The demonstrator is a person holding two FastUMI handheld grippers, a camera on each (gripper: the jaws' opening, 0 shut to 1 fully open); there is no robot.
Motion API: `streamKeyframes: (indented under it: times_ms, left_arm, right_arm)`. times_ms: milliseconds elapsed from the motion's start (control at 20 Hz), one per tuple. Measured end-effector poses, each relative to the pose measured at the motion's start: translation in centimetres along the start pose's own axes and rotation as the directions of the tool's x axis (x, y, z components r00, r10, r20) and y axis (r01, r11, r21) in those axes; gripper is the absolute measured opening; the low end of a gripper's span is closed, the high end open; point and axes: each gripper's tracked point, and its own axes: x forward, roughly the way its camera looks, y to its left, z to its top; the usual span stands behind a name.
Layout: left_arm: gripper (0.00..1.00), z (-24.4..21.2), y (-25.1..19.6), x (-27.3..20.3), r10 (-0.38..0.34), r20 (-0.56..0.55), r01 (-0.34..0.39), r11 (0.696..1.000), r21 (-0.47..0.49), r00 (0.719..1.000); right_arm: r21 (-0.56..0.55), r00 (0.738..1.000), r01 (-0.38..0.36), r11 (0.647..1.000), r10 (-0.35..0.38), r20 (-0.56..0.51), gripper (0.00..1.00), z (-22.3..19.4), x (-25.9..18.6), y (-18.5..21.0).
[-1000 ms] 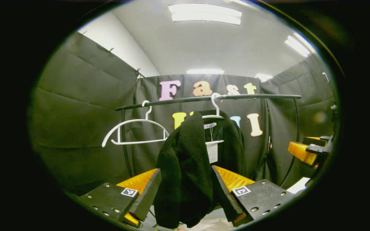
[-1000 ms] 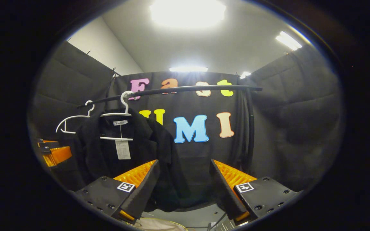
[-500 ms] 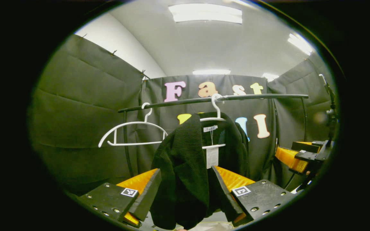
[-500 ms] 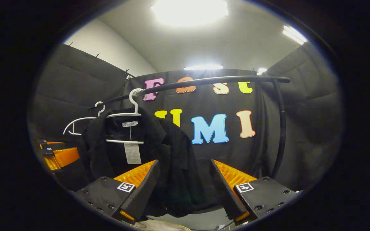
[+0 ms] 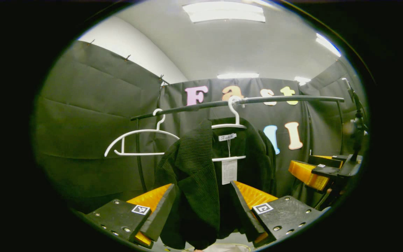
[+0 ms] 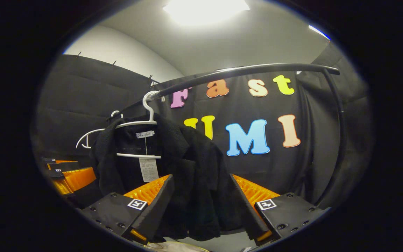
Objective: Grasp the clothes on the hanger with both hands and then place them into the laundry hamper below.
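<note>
A black knit jacket (image 5: pixel 205 175) (image 6: pixel 194 175) hangs on a white hanger (image 5: pixel 234 115) (image 6: pixel 145 119) from the black rail (image 5: pixel 257 100) (image 6: pixel 243 71). My left gripper (image 5: pixel 201 210) is open, its fingers standing on either side of the jacket's left front panel. My right gripper (image 6: pixel 199 210) is open too, with the jacket's right side hanging between its fingers. The right gripper (image 5: pixel 310 171) also shows at the right of the left gripper view, and the left gripper (image 6: pixel 68 176) at the left of the right gripper view. A pale rim of the hamper (image 5: pixel 222 247) (image 6: pixel 173 246) peeks out below.
An empty white hanger (image 5: pixel 138 140) (image 6: pixel 93 134) hangs on the rail left of the jacket. The rail's upright posts (image 5: pixel 138 154) (image 6: pixel 338 140) stand at both ends. Black cloth walls close in the booth on three sides.
Both grippers have moved closer to the jacket, which looms larger between the fingers. The right gripper has swung left, so the jacket now sits between its fingers. Both stay open.
</note>
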Motion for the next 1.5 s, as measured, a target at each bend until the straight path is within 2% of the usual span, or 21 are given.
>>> streamKeyframes:
  times_ms: [250, 450, 900, 1100, 1150, 1300, 1400, 1500]
  left_arm:
    - [0.91, -0.8, 0.6, 0.8, 0.054, -0.011, -0.054, 0.999, 0.005, 0.998]
    - [0.91, -1.6, 0.7, 1.4, 0.079, -0.039, -0.079, 0.997, 0.012, 0.996]
    - [0.91, -3.3, 1.8, 3.0, 0.149, -0.084, -0.144, 0.988, 0.064, 0.985]
    - [0.91, -3.6, 2.3, 3.3, 0.187, -0.093, -0.180, 0.980, 0.079, 0.978]
    - [0.91, -3.8, 2.6, 3.4, 0.198, -0.096, -0.190, 0.978, 0.082, 0.976]
    - [0.90, -4.1, 2.9, 3.9, 0.211, -0.101, -0.203, 0.975, 0.089, 0.972]
    - [0.79, -4.3, 2.8, 4.3, 0.202, -0.109, -0.192, 0.977, 0.092, 0.973]
    - [0.69, -4.3, 2.8, 4.2, 0.199, -0.110, -0.190, 0.978, 0.089, 0.974]
  right_arm:
    - [0.014, 0.996, -0.084, 0.996, 0.083, 0.027, 0.98, 0.5, 2.9, 2.0]
    - [0.031, 0.993, -0.119, 0.992, 0.120, -0.010, 0.98, -1.0, 5.7, 3.1]
    - [0.065, 0.987, -0.119, 0.991, 0.125, -0.099, 0.98, -4.4, 10.1, 4.0]
    - [0.085, 0.984, -0.123, 0.989, 0.133, -0.119, 0.98, -5.3, 11.3, 4.9]
    - [0.087, 0.984, -0.122, 0.989, 0.132, -0.118, 0.94, -5.3, 11.5, 5.0]
    - [0.083, 0.982, -0.133, 0.988, 0.142, -0.120, 0.95, -5.3, 12.0, 5.6]
    - [0.076, 0.982, -0.135, 0.988, 0.144, -0.126, 0.82, -5.5, 12.3, 5.9]
    - [0.065, 0.982, -0.131, 0.989, 0.138, -0.130, 0.54, -5.4, 12.3, 5.7]
